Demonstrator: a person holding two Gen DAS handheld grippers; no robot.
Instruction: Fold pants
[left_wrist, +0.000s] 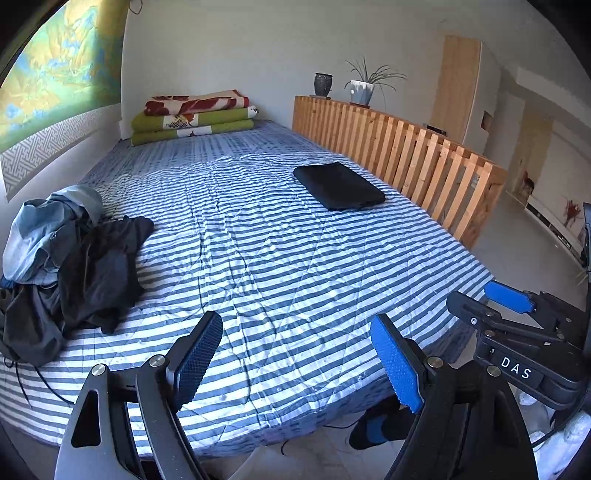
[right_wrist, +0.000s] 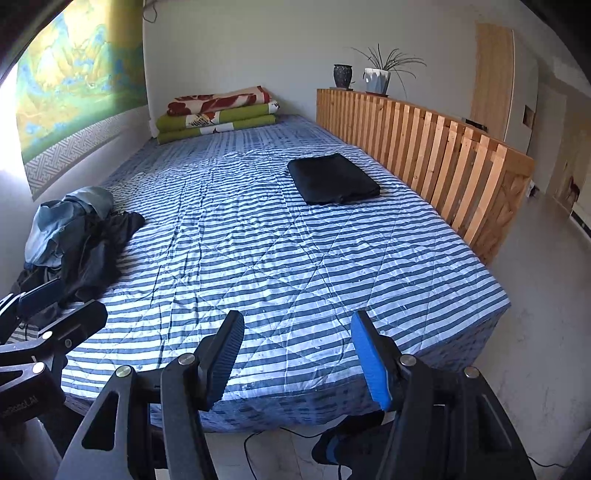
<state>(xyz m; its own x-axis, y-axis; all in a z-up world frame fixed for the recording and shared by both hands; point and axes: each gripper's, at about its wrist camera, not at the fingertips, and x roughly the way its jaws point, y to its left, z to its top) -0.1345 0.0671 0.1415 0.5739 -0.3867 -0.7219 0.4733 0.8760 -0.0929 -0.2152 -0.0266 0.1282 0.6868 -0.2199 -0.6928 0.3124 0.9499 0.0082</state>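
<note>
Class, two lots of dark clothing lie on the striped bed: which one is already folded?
The black garment beside the wooden slatted rail: flat, neat rectangle. The pile at the bed's left edge is crumpled.

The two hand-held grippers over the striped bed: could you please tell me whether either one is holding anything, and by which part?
Nothing is held. The left hand-held gripper and the right hand-held gripper both hang open, with only the striped bedcover behind them.

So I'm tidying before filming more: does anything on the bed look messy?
Yes: a crumpled clothes heap sprawls at the bed's left edge, unfolded, unlike the neatly folded black garment near the wooden rail.
</note>
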